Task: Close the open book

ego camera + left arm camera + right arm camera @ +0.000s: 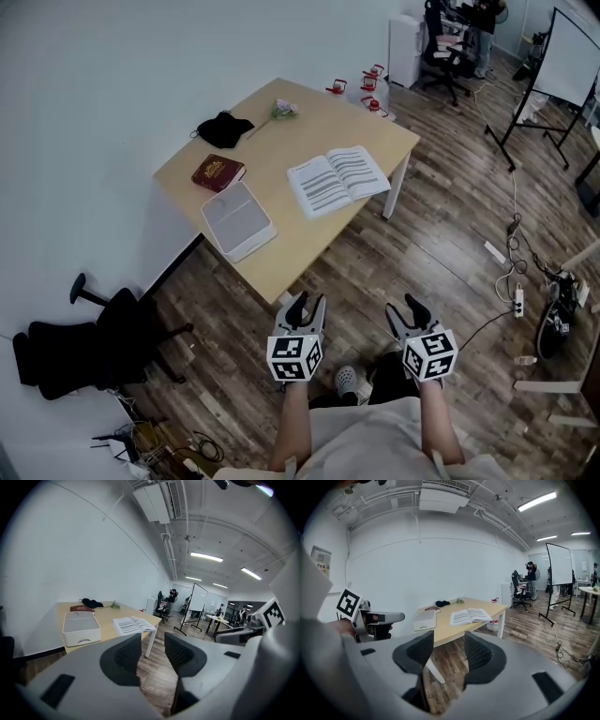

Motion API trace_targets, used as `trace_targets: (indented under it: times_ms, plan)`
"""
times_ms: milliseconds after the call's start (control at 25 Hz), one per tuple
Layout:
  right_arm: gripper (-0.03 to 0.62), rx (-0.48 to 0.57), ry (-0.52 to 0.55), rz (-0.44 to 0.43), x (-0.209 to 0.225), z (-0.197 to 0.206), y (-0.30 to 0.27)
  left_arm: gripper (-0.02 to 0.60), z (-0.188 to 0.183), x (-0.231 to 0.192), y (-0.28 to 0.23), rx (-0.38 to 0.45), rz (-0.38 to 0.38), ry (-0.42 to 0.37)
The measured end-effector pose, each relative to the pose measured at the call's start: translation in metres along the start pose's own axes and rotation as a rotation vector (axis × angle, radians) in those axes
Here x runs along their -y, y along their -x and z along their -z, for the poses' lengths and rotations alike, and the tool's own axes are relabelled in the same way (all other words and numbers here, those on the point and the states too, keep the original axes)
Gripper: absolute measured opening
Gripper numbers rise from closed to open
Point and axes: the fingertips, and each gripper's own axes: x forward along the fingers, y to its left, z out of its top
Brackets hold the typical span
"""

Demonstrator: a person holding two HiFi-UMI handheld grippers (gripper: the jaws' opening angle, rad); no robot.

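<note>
The open book (337,180), its white printed pages spread flat, lies on the right part of the pale wooden desk (281,258). One closed dark red book (217,172), one white rectangular plastic box (238,220) and one crumpled black cloth (224,129) lie to its left. Well short of the desk's near corner, over the brown plank floor (441,234), the left hand-held gripper (307,302) and right hand-held gripper (406,309) hang side by side. Both have their ribbed dark jaws spread, with nothing between them.

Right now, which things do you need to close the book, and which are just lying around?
Needed: the open book, the left gripper, the right gripper (both open, empty).
Just lying about: red book, white box, black cloth, black chair.
</note>
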Motion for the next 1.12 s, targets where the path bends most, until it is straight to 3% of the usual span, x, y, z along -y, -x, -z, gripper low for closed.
trace_targets:
  times_ms: [440,680,1120]
  plan:
    - [0.205,0.013,0.011,-0.018,0.010,-0.009,-0.043,0.161,-0.013,-0.004,-0.046,-0.002,0.037,-0.043]
    - [0.202,0.030,-0.052,-0.021,0.039,-0.026,-0.085,0.160,-0.032,-0.015,-0.087,-0.001,0.036,-0.078]
    - [0.204,-0.024,-0.124,-0.084,0.102,-0.052,-0.198,0.152,-0.066,-0.053,-0.203,-0.005,-0.007,-0.098]
